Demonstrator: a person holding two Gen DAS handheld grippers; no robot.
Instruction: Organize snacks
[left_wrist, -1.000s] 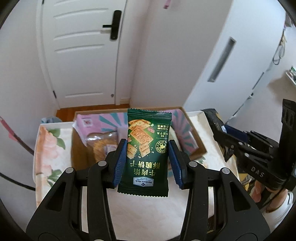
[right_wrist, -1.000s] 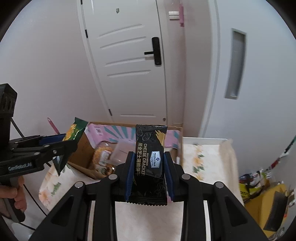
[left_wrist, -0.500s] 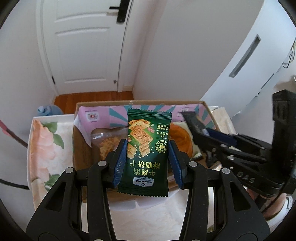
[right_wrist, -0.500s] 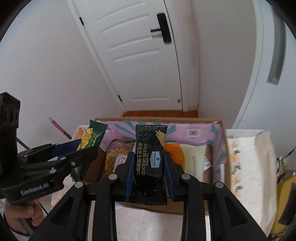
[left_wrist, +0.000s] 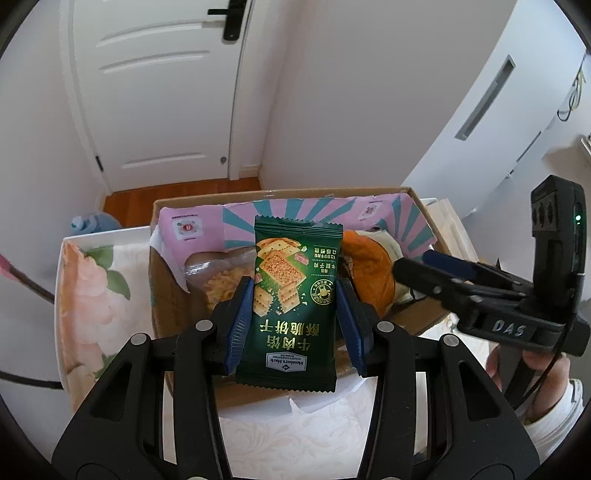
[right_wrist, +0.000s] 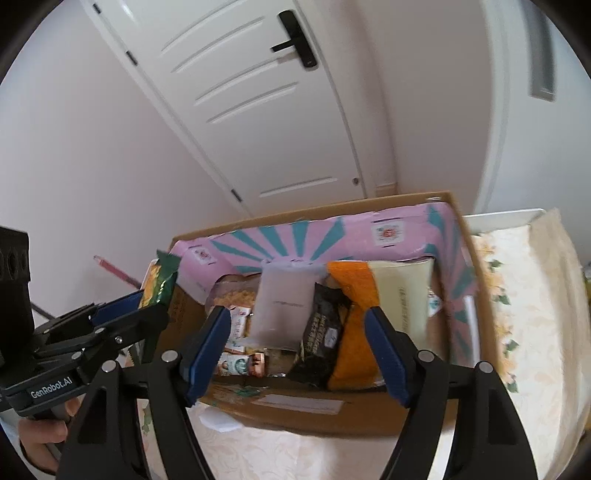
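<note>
Snacks: two packets in play, a green cracker packet (left_wrist: 293, 310) and a black cracker packet (right_wrist: 322, 334), plus a bunch more already in the cardboard box (right_wrist: 317, 413).
Green cracker packet: pinched upright between the blue pads of the left hand-held gripper (left_wrist: 295, 321), print upside down, hanging over the near edge of the box. From the right wrist view you only see its top corner (right_wrist: 162, 280) poking out at the left.
Black cracker packet: lying tilted inside the box, leaning on an orange bag (right_wrist: 351, 332). It sits between the pads of the right hand-held gripper (right_wrist: 295, 347), but neither pad touches it.
Right hand-held gripper: jaws are opening, pads well apart, nothing gripped. In the left wrist view it comes in from the right side (left_wrist: 443, 269) over the box's right end.
Left hand-held gripper: closed on the green packet, both pads pressed on its sides.
Other stuff in the box: a frosted clear pouch (right_wrist: 284, 302) in the middle, a pale cream bag (right_wrist: 402, 295) right of the orange one, a few small packets (right_wrist: 240, 363) at the front, a clear bag of yellowish snacks (left_wrist: 221, 284) at the left.
Box lining: pink and teal striped paper (right_wrist: 295, 240) along the back and right walls.
Counter: floral cloth (left_wrist: 92, 295) under the box, which sits right on it.
Background: white door (left_wrist: 155, 92) with a black handle, bit of wood floor (left_wrist: 177, 192) in front of it.
Person: a hand (left_wrist: 532, 373) holding the right gripper's grip.
</note>
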